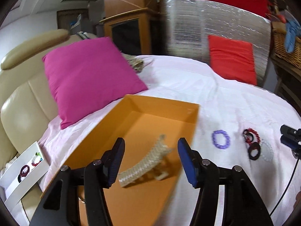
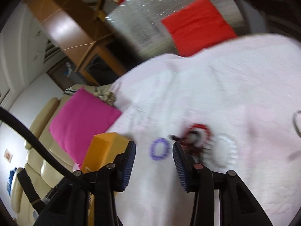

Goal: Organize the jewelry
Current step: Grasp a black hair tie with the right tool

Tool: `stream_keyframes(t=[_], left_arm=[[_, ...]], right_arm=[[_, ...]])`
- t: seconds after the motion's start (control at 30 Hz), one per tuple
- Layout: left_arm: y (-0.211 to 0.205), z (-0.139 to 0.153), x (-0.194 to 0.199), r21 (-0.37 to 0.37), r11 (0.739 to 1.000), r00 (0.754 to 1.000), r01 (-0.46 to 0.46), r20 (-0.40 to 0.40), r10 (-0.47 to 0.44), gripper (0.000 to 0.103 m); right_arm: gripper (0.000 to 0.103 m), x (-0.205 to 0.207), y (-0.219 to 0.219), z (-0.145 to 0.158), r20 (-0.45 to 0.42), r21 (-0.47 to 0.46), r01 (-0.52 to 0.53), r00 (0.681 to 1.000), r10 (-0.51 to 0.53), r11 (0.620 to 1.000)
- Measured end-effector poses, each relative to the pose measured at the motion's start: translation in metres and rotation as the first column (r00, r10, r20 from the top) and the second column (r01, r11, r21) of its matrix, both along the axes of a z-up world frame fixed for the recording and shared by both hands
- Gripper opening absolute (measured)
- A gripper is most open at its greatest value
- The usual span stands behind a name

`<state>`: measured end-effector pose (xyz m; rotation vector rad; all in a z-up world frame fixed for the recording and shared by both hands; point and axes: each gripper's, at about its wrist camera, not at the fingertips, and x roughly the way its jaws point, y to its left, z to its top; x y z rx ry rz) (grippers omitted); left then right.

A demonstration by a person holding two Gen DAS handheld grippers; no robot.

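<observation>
An open orange box point(image 1: 161, 113) lies on the white sheet. A cream woven hair clip point(image 1: 143, 167) rests inside it. My left gripper point(image 1: 152, 146) hovers open above the clip, its blue pads clear of it. To the right, on the sheet, lie a purple beaded bracelet point(image 1: 213, 139), a red and dark cluster of rings point(image 1: 251, 133), a dark ring point(image 1: 250, 151) and a clear bracelet point(image 1: 269, 157). My right gripper point(image 2: 154, 148) stands open over the sheet. The purple bracelet point(image 2: 160, 139) shows between its tips, untouched, and the red cluster point(image 2: 199, 129) and a white bracelet point(image 2: 230, 150) lie just right of it.
A pink pillow point(image 1: 88, 79) leans behind the box, and a red pillow point(image 1: 233, 60) sits at the far side against a silver foil panel. A white card with jewelry point(image 1: 24, 171) lies at the left beside a beige sofa. A wicker basket point(image 1: 286, 45) stands far right.
</observation>
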<state>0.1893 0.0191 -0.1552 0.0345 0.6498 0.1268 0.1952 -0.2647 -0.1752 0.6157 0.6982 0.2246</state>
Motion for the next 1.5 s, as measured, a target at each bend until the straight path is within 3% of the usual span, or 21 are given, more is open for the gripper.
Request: stream_keyframes(t=[0.13,0.2,0.27,0.37,0.67,0.77,0.87,1.07,1.27,1.5], left_arm=[[-0.023,-0.005,0.007,0.004,0.999,0.999,0.04,-0.014,-0.04,0.059],[-0.036,-0.007,0.01,0.012,0.998,0.998,0.067,-0.02,-0.067,0.059],[-0.046,-0.01,0.012,0.023,0.996,0.996,0.083,-0.026,-0.082,0.059],[-0.059,-0.015,0.016,0.022,0.993,0.993,0.112,-0.046,-0.111,0.059],[-0.075,-0.021,0.027,-0.009,0.985,0.982,0.174,-0.07,-0.174,0.059],[-0.071,-0.022,0.035,-0.072,0.98,0.979,0.187,-0.068,-0.192,0.059],[-0.071,-0.025,0.046,-0.14,0.969,0.974,0.203,-0.073,-0.215,0.059],[-0.091,-0.033,0.065,-0.274,0.919,0.946,0.285,-0.077,-0.316,0.059],[-0.132,-0.042,0.089,-0.292,0.894,0.917,0.341,-0.108,-0.385,0.06],[-0.146,-0.058,0.111,-0.363,0.868,0.895,0.34,-0.158,-0.417,0.06]], right_arm=[[0.031,0.009,-0.029,-0.032,-0.111,0.176,-0.006,0.993,0.026,0.984],[0.031,0.018,-0.029,-0.05,-0.18,0.257,-0.024,0.981,0.072,0.966],[0.029,0.025,-0.022,-0.065,-0.269,0.267,0.005,0.961,0.069,0.964],[0.029,0.029,-0.019,-0.076,-0.318,0.256,0.032,0.947,0.053,0.966],[0.029,0.049,-0.017,-0.092,-0.332,0.226,0.153,0.94,-0.072,0.962],[0.011,0.053,-0.017,-0.092,-0.33,0.199,0.171,0.939,-0.098,0.965],[0.01,0.049,-0.024,-0.09,-0.322,0.216,0.17,0.942,-0.095,0.961],[0.01,0.024,-0.051,-0.073,-0.269,0.247,0.158,0.959,-0.089,0.956],[0.01,-0.001,-0.104,-0.058,-0.244,0.246,0.244,0.952,-0.184,0.938],[0.01,-0.004,-0.131,-0.064,-0.287,0.23,0.32,0.925,-0.25,0.919]])
